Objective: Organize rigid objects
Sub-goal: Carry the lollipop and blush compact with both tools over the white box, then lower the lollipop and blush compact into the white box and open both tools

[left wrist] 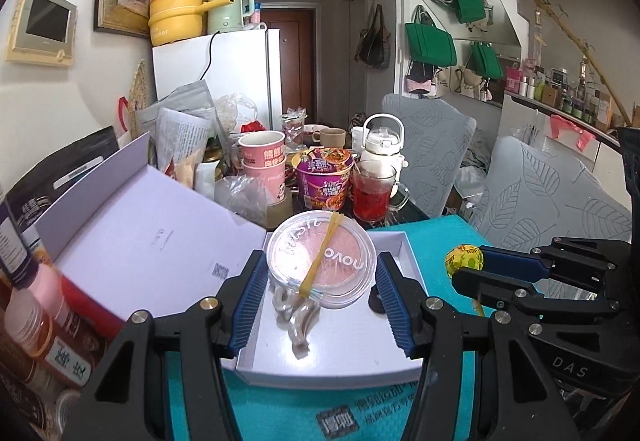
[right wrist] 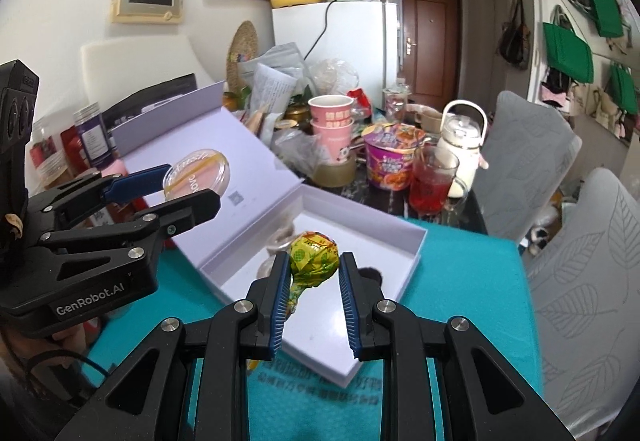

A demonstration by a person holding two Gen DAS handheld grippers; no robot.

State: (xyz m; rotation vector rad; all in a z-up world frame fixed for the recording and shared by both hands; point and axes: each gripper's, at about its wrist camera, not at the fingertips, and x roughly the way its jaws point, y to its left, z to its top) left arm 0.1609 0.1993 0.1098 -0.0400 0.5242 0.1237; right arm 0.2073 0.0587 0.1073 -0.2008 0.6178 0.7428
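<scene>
Grippers are both busy here. The left gripper [left wrist: 322, 275] is clamped on a round clear compact [left wrist: 322, 257] (yellow rubber band across its lid), held above the open white box [left wrist: 394, 351] on the teal counter [right wrist: 460, 289]. To its right, the right gripper [right wrist: 312, 273] has a yellow-wrapped lollipop [right wrist: 314, 255] between its pads, jaws partway closed, also over the box. Clear curved pieces [left wrist: 294, 315] lie in the box below the compact.
</scene>
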